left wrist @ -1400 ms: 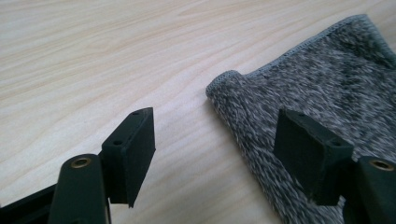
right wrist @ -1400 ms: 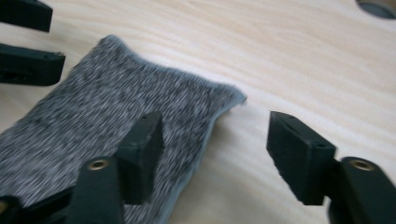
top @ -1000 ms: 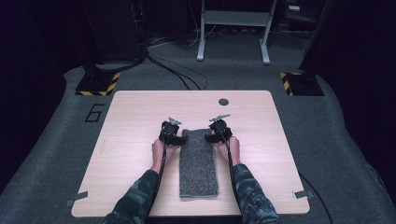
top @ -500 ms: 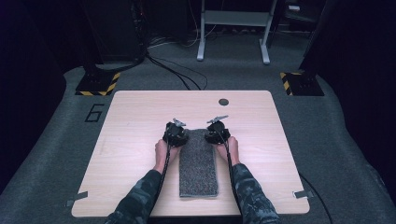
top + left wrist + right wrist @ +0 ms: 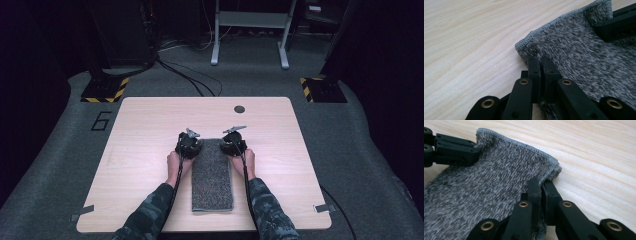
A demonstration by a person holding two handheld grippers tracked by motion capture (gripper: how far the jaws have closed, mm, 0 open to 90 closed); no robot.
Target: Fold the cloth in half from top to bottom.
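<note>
High view: grey towel [image 5: 212, 175] lies lengthwise at the near middle of the wooden table [image 5: 150, 130], folded into a narrow strip. Left gripper [image 5: 189, 145] and right gripper [image 5: 233, 143] sit at its two far corners, jaws just closed.

Left gripper view: jaws pinched together on the towel's stitched hem [image 5: 541, 27]; fabric puckers up at the corner.

Right gripper view: jaws likewise clamped on the opposite corner, cloth bunched between the pads.

Step in hand, as I judge: both far corners gripped. Next calls for lifting both together, evenly, and carrying them toward the near edge to fold.
</note>
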